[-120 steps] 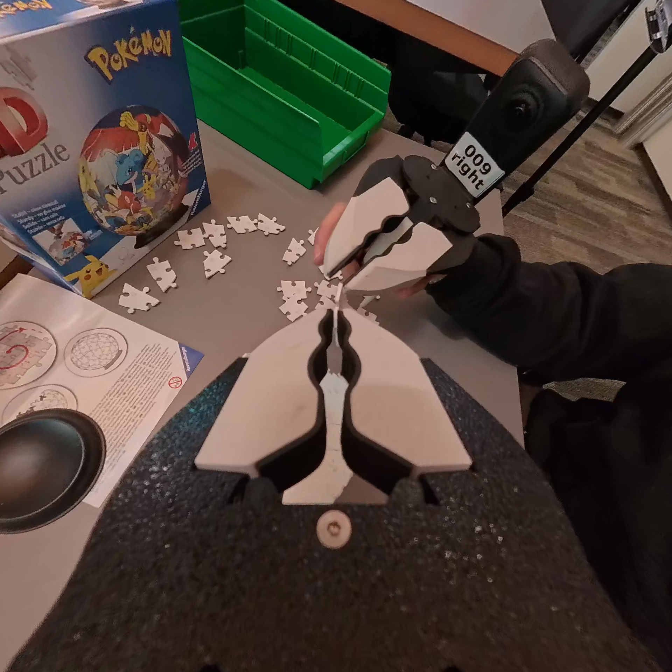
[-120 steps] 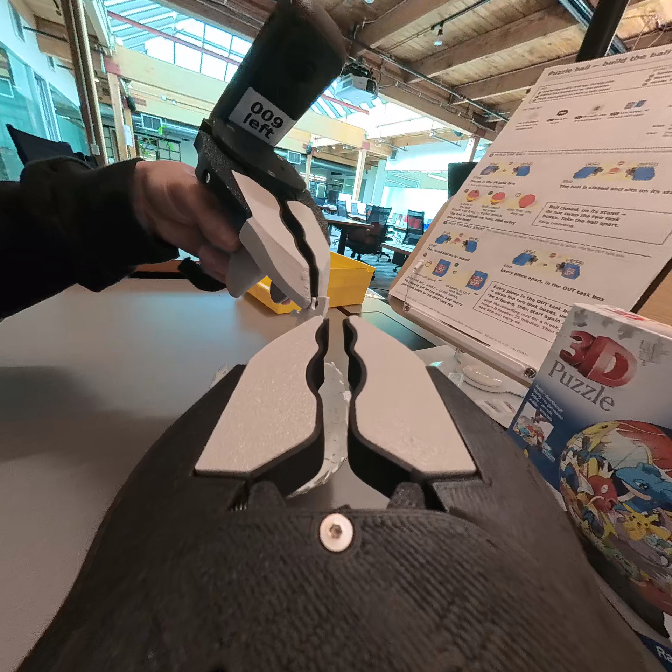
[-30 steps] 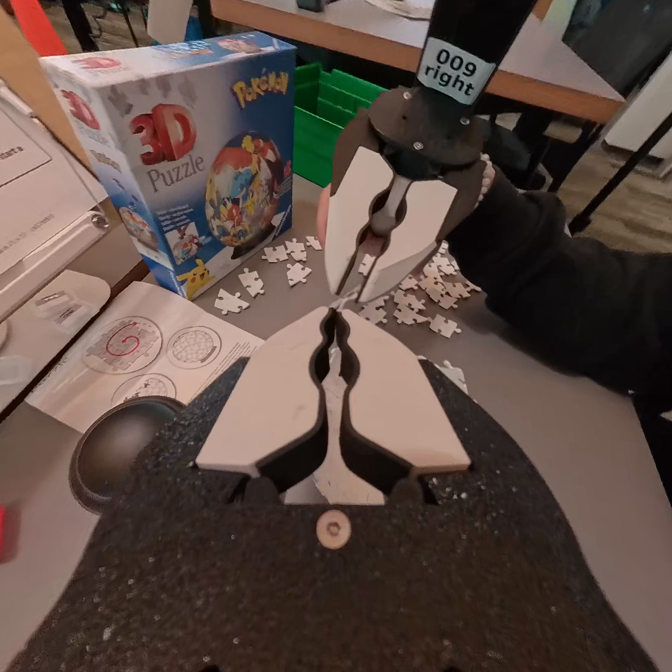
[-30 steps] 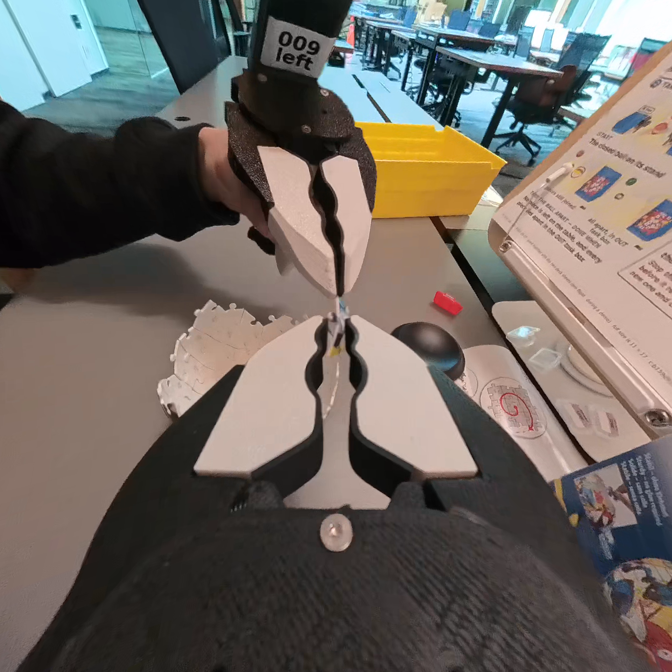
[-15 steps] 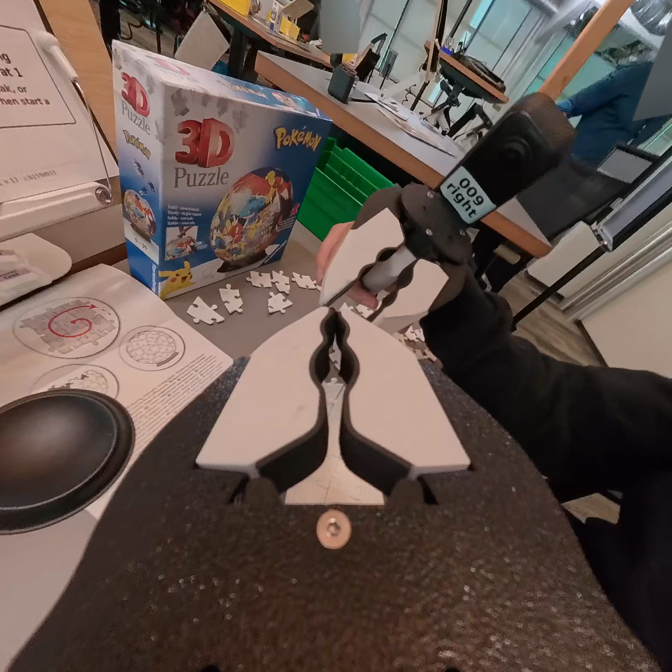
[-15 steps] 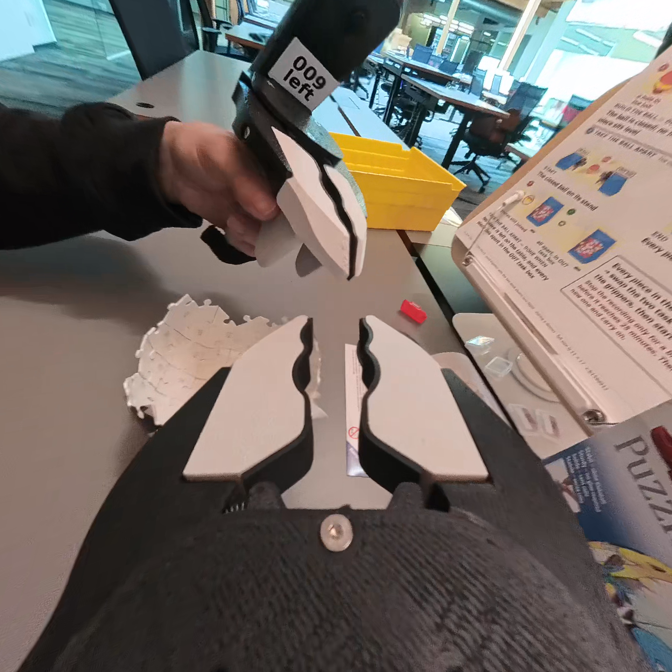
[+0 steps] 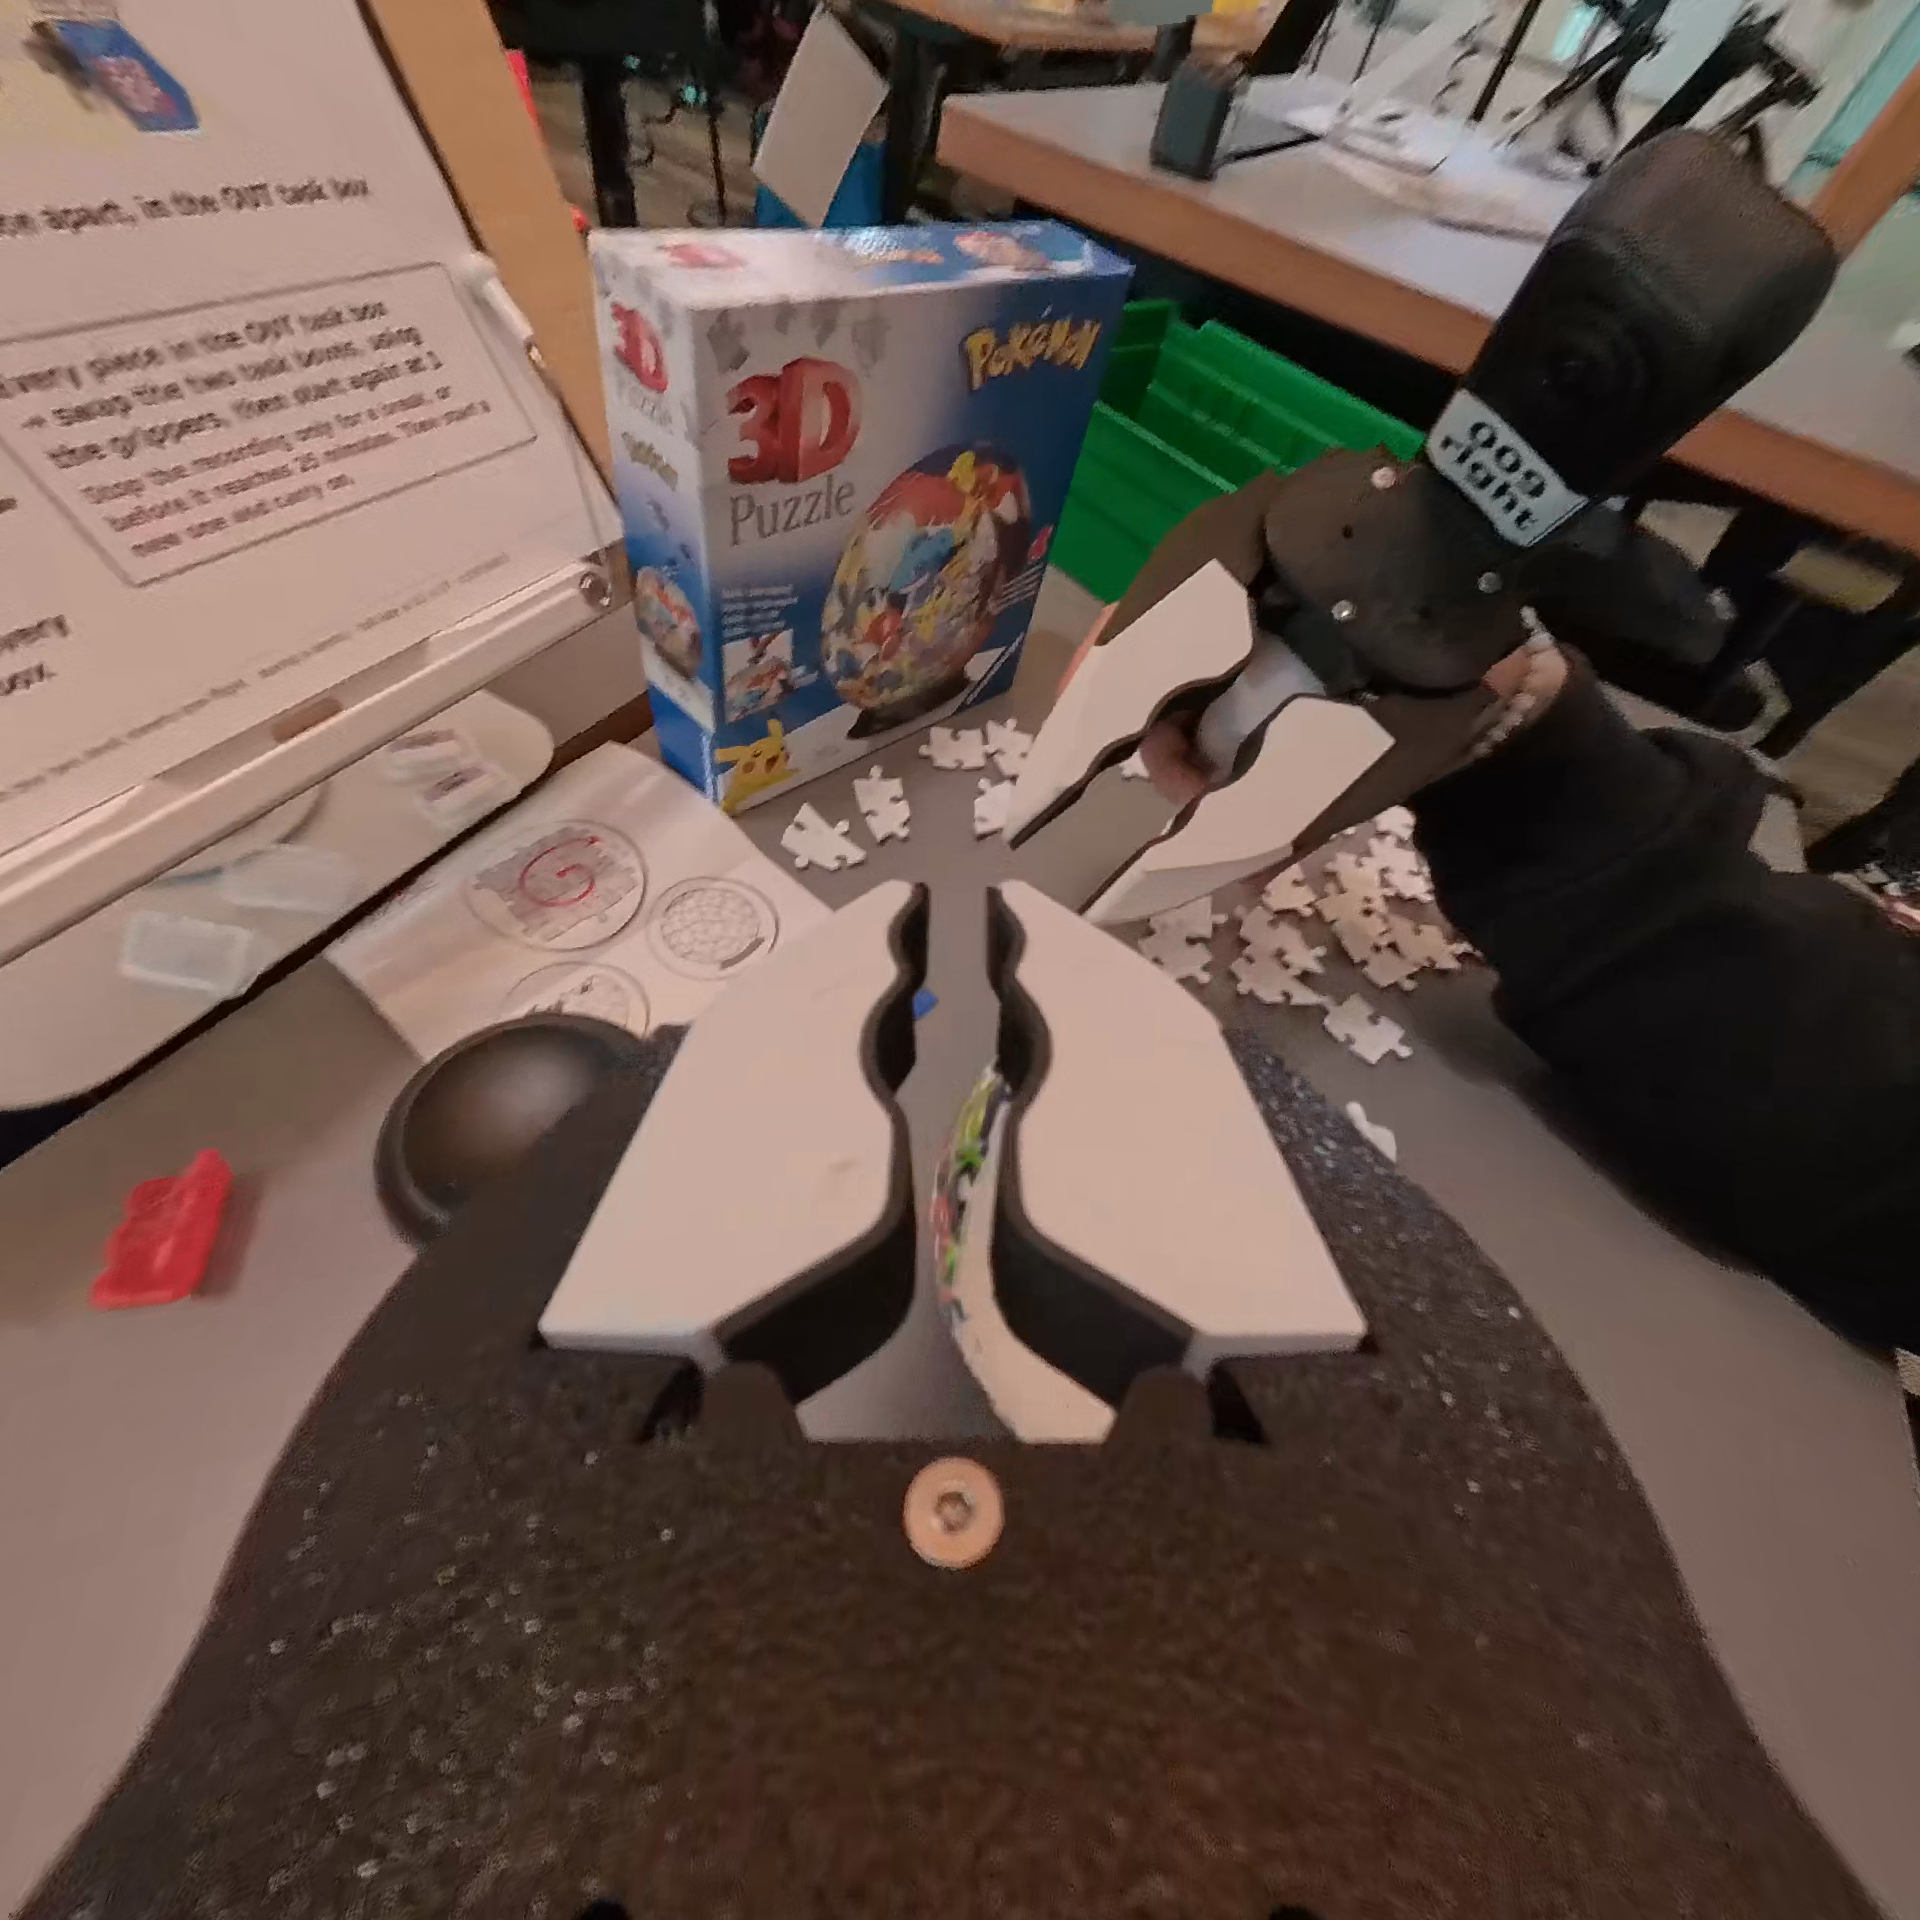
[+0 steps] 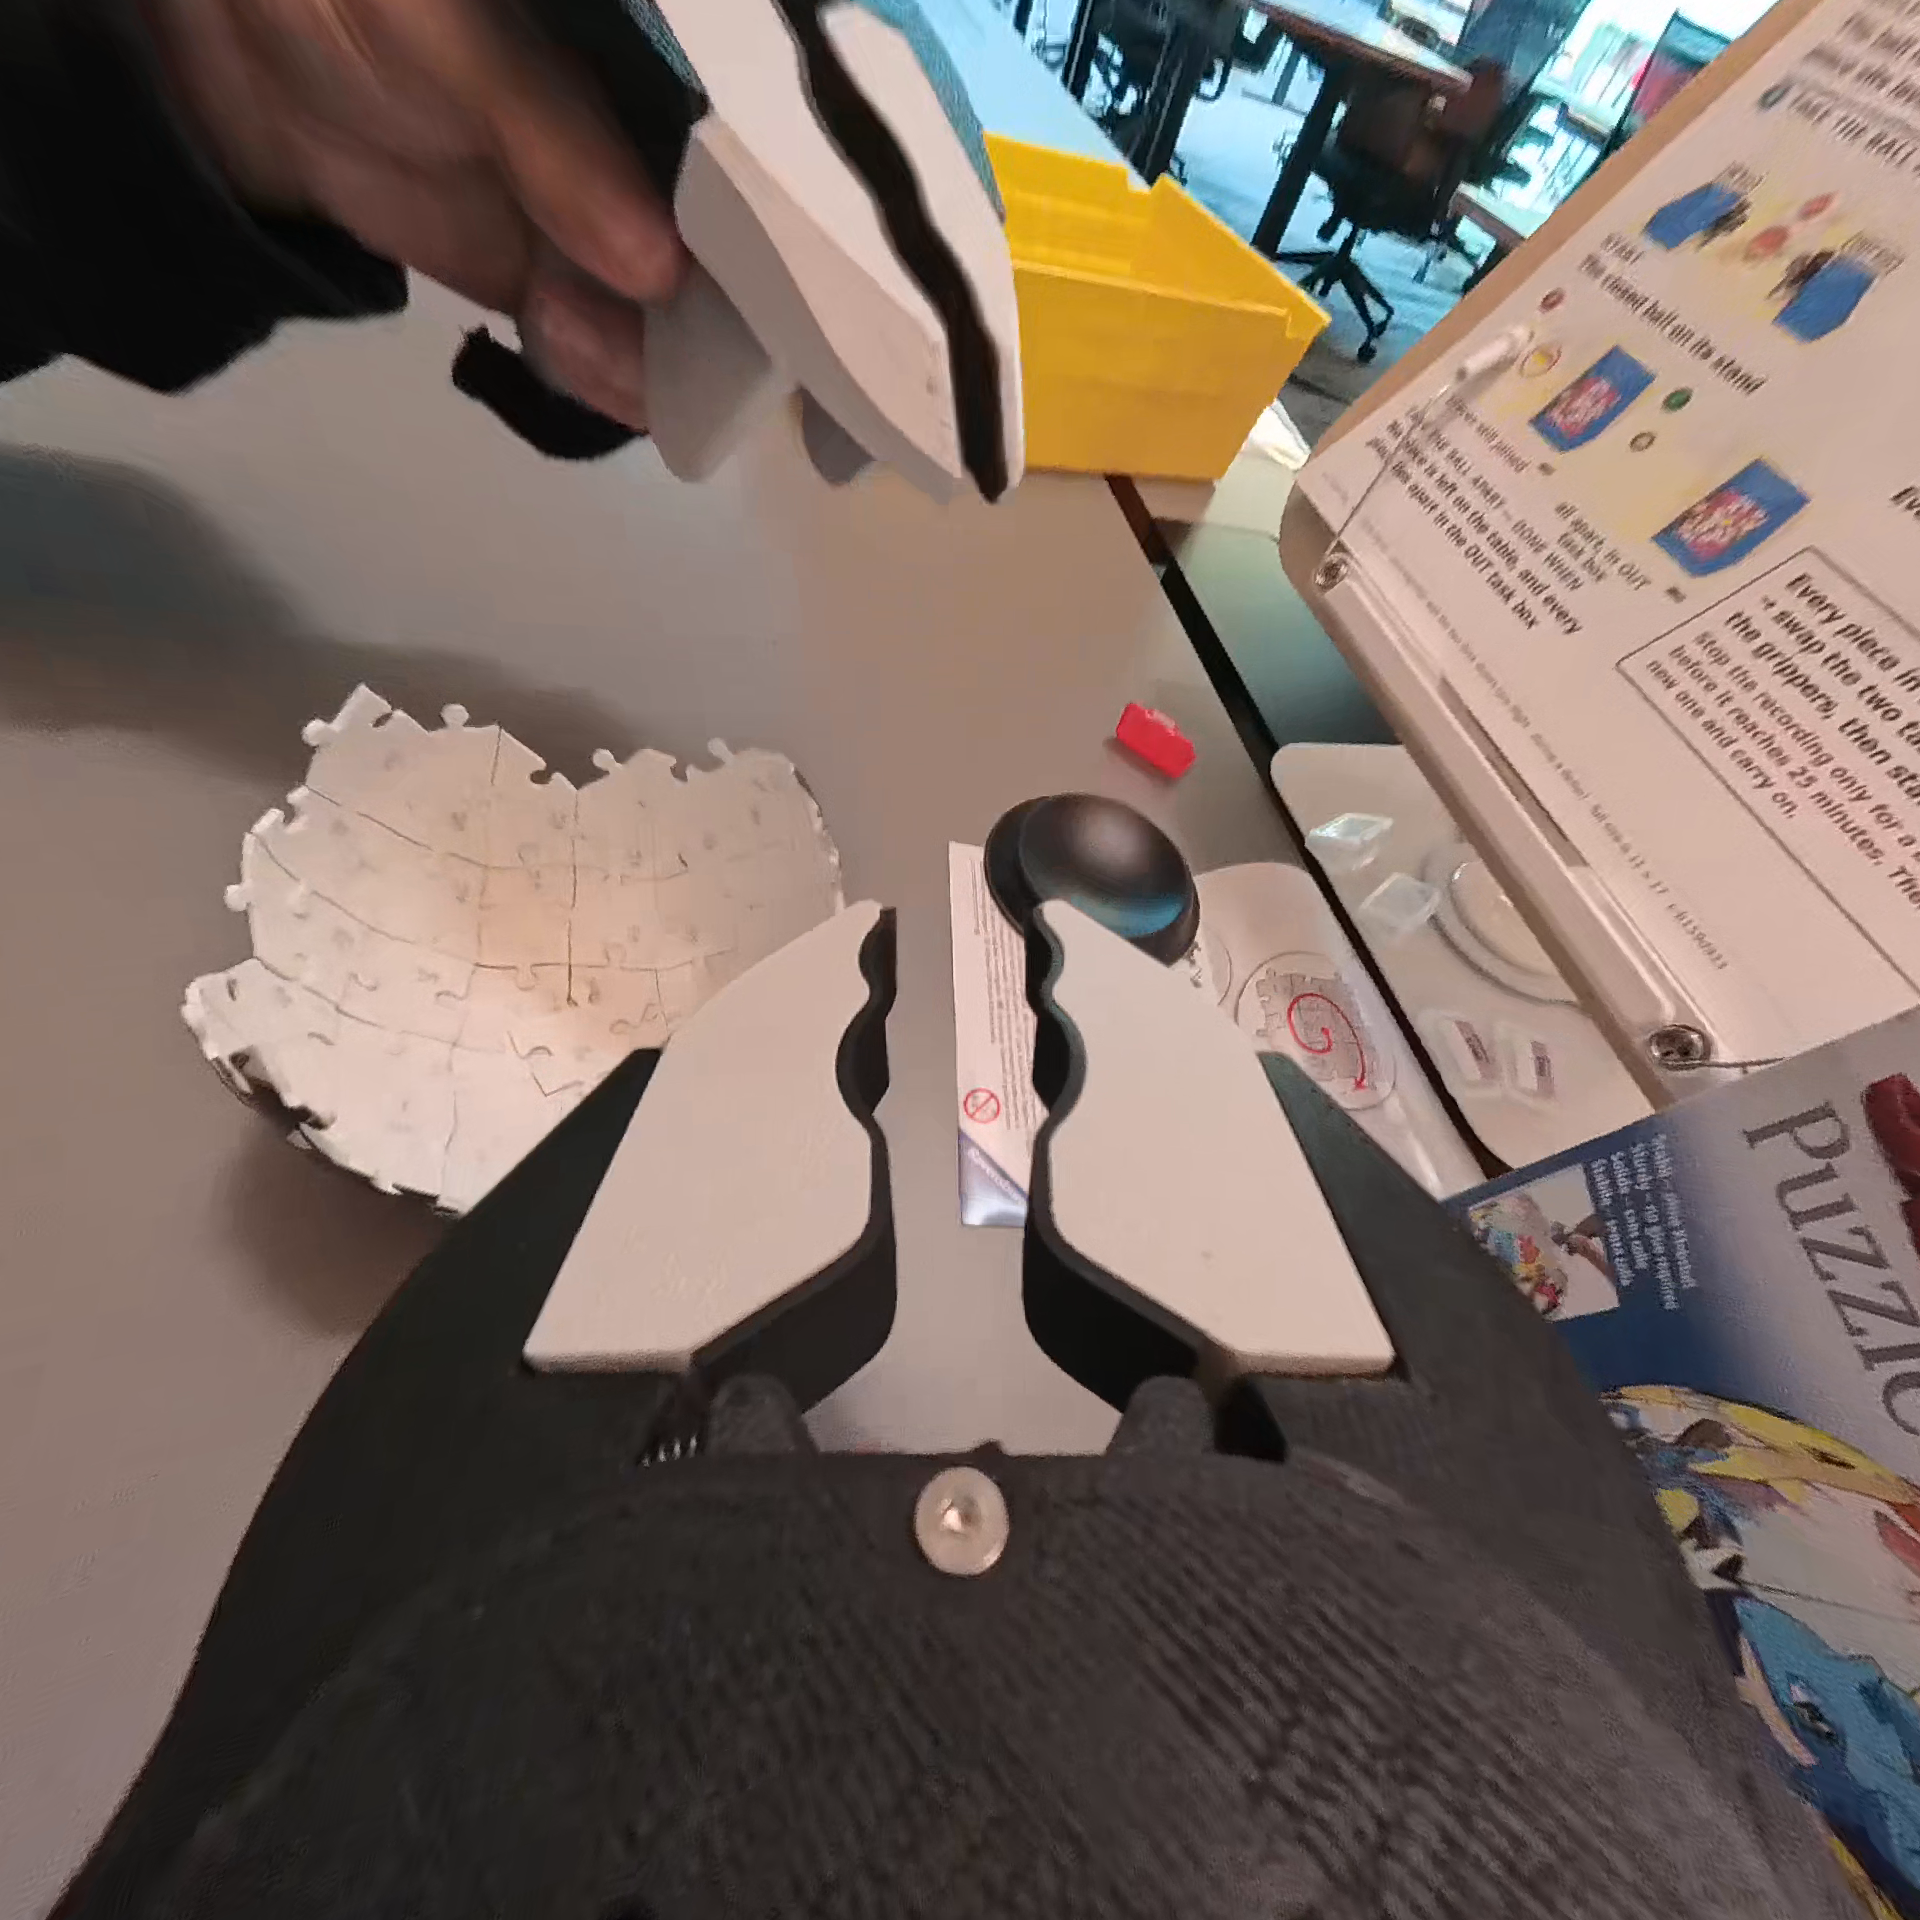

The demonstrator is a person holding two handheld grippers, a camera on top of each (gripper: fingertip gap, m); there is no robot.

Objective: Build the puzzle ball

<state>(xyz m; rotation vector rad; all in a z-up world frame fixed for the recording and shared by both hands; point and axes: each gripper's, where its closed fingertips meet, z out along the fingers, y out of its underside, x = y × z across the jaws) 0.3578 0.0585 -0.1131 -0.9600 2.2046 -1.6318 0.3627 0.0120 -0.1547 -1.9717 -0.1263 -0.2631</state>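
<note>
1. White curved half-shell of joined puzzle pieces [image 8: 499, 935]: on the grey table, left of the right gripper [image 8: 961, 925], whose fingers are apart and empty.
2. Left gripper [image 7: 956, 904]: narrowly parted, a colourful curved puzzle section [image 7: 961, 1195] between its fingers.

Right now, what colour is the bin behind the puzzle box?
Green bin; clearest in the left wrist view.

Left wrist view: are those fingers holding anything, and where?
A colourful puzzle piece leans edge-on against one of the left gripper's parted fingers, apparently not clamped.
</note>
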